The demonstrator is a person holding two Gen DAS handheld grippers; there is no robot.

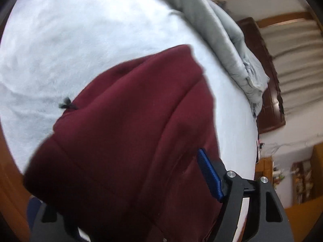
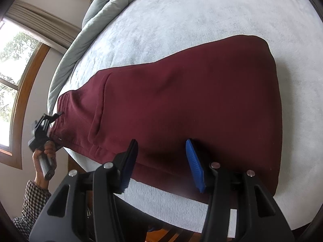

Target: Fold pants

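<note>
The red pants (image 2: 181, 104) look soft and floppy. The right hand-held gripper (image 2: 161, 165) is spread wide above their near edge; grab there. The left hand-held gripper (image 2: 43, 129) is at the waistband; I cannot tell if it pinches.

In your right wrist view, the pants (image 2: 181, 104) lie across the bed (image 2: 201, 20), waistband toward frame left, where your left gripper (image 2: 43, 127) sits. The bunched duvet (image 2: 97, 20) lies upper left, the window (image 2: 12, 76) beyond it.
</note>
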